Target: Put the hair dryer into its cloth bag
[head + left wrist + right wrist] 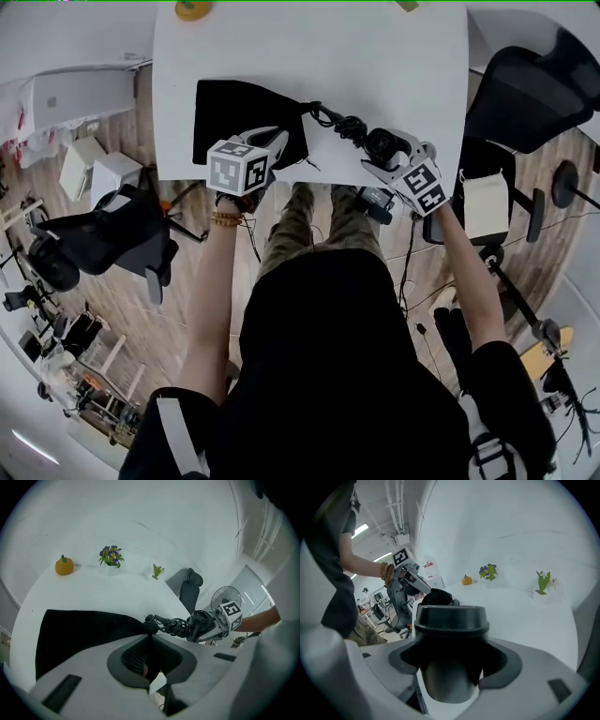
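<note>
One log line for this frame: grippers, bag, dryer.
left gripper: shut on cloth bag edge | right gripper: shut on hair dryer | cord: coiled, between bag and dryer | hair dryer: outside bag

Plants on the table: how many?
2. A purple-flowered plant near the orange fruit, and a green plant further right, both at the table's far edge.
</note>
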`<state>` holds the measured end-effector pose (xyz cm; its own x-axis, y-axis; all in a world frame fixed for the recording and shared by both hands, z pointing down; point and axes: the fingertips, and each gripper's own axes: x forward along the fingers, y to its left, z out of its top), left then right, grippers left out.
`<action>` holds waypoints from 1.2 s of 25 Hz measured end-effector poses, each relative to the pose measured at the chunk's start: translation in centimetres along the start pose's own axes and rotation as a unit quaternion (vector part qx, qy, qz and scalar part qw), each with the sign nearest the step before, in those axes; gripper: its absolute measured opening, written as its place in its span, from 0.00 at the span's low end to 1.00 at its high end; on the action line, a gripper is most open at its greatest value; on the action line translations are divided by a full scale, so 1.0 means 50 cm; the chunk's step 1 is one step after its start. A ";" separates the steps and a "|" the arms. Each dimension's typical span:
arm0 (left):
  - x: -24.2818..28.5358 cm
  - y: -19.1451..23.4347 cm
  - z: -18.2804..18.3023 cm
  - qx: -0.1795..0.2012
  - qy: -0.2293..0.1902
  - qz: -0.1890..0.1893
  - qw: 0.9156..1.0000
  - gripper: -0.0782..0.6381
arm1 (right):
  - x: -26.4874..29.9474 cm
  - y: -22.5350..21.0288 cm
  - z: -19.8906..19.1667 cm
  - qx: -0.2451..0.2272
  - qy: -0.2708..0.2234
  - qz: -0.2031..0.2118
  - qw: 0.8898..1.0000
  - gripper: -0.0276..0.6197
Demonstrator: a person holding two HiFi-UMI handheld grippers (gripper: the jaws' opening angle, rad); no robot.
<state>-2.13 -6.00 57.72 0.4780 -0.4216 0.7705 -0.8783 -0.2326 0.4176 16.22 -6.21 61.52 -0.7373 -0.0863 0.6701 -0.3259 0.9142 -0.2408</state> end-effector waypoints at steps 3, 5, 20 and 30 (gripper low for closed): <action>-0.010 0.012 -0.007 0.014 -0.006 0.004 1.000 0.17 | -0.001 0.040 0.004 0.016 -0.013 0.008 1.000 0.58; -0.015 0.017 -0.008 0.020 -0.010 0.002 1.000 0.17 | 0.003 0.063 0.010 0.024 -0.023 0.012 0.999 0.58; -0.050 0.046 -0.009 0.000 -0.043 0.012 0.999 0.17 | 0.015 0.196 -0.003 0.066 -0.040 0.057 0.995 0.58; -0.030 -0.034 -0.040 0.034 -0.004 -0.071 0.997 0.17 | 0.095 0.196 0.055 0.039 -0.019 0.083 0.996 0.58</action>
<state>-1.39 -3.24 56.80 0.5983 -0.3873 0.7015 -0.7993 -0.3498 0.4886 7.92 1.23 60.40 -0.8063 0.0460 0.5897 -0.2422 0.8838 -0.4002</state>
